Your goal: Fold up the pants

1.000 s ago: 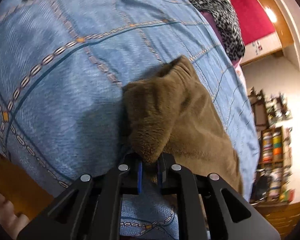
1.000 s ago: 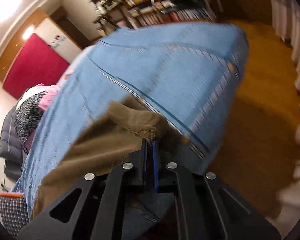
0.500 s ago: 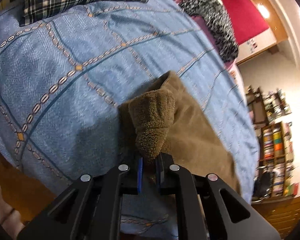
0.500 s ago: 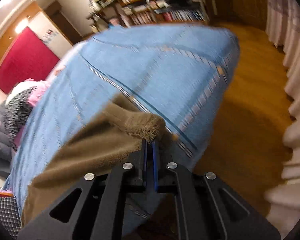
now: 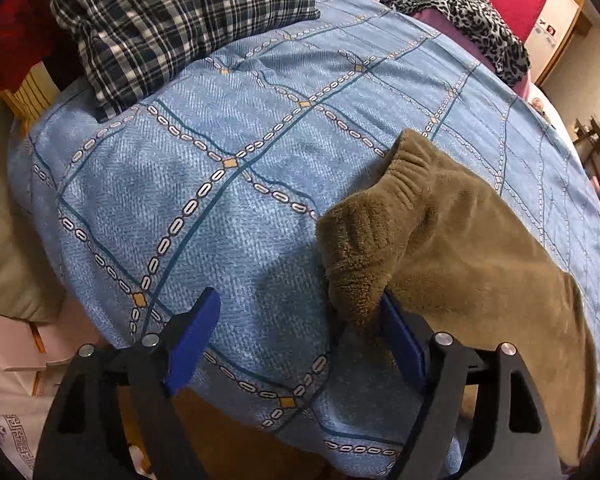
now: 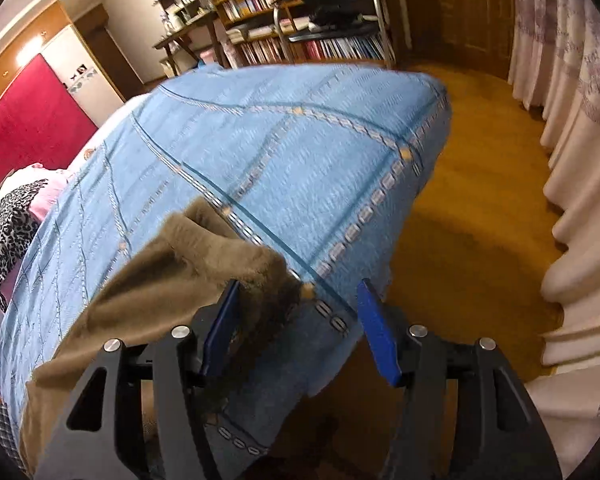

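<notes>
**Ana:** Where are the pants [image 5: 468, 248]?

**Ben:** On the blue bed [image 5: 228, 200], near its edge. They are brown and fuzzy.

**Ana:** Are the fingers holding them?

**Ben:** No. The left gripper [image 5: 300, 344] is opening its fingers. One end of the pants leans on one blue finger [image 5: 400, 344], but nothing pinches it. The right gripper [image 6: 300, 328] is opening too. The other end of the pants [image 6: 204, 256] touches one of its fingers [image 6: 220, 332].

**Ana:** So how should they let go well?

**Ben:** I think they should spread wide and lift straight away, so the fuzz does not catch and pull the fold crooked.

**Ana:** Is the fold neat?

**Ben:** Hard to say. The end by the left gripper looks bunched up. The middle of the pants runs out of both pictures, low down behind the black gripper parts. I cannot see how many layers there are, and the right picture is a bit blurry.
</notes>
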The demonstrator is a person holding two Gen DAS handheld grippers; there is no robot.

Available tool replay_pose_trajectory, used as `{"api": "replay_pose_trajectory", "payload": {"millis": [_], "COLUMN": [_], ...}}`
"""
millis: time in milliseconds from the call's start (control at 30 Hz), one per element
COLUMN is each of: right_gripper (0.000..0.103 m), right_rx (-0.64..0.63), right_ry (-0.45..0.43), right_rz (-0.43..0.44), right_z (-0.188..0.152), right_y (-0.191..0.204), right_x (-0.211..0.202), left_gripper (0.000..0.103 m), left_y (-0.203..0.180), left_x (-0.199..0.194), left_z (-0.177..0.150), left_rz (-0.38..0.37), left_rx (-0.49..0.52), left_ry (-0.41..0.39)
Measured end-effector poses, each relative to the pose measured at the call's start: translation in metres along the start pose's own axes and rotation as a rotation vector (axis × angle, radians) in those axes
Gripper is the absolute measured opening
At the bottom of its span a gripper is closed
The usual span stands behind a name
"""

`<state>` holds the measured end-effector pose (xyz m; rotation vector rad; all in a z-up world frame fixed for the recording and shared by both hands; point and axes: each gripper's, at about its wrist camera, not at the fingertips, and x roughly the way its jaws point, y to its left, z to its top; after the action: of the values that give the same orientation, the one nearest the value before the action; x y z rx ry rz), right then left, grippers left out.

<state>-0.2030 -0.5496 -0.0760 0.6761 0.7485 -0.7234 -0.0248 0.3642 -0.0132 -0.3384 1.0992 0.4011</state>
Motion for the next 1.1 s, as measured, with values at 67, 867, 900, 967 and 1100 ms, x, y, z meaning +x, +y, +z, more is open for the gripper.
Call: {"api": "replay_pose_trajectory", "payload": {"millis": [67,867,900,967,1100], "right_gripper": [0.061,0.027,0.024,0.021,0.021], "right_rx": [-0.052,-0.313,-0.32,-0.34,-0.35], "right_ry": [-0.023,0.102,0.082,0.014,-0.086], "right_rz": [-0.053,0.166,0.165,0.158,0.132], "right_z": [0.004,0.037,0.038,0.04,0.046], "right_y": [0.007,0.089,0.09,0.096,0.099], "right_x": [-0.004,0.09,0.088,0.074,0.06], "left_gripper": [0.079,0.08,0.08,0.08,0.08], "left_y": [-0.014,-0.04,-0.04,-0.043,-0.057], "left_x": [-0.005,-0.022,-0.021,-0.016,-0.002], "left_z": [0.0,-0.006,-0.008,-0.01,-0.012], "left_rz": [0.065,0.202,0.198,0.189,0.189], "left_rx": [0.048,0.096,0.089,0.083,0.124], "left_ry": [-0.034,-0.107,-0.102,-0.086,-0.075]}}
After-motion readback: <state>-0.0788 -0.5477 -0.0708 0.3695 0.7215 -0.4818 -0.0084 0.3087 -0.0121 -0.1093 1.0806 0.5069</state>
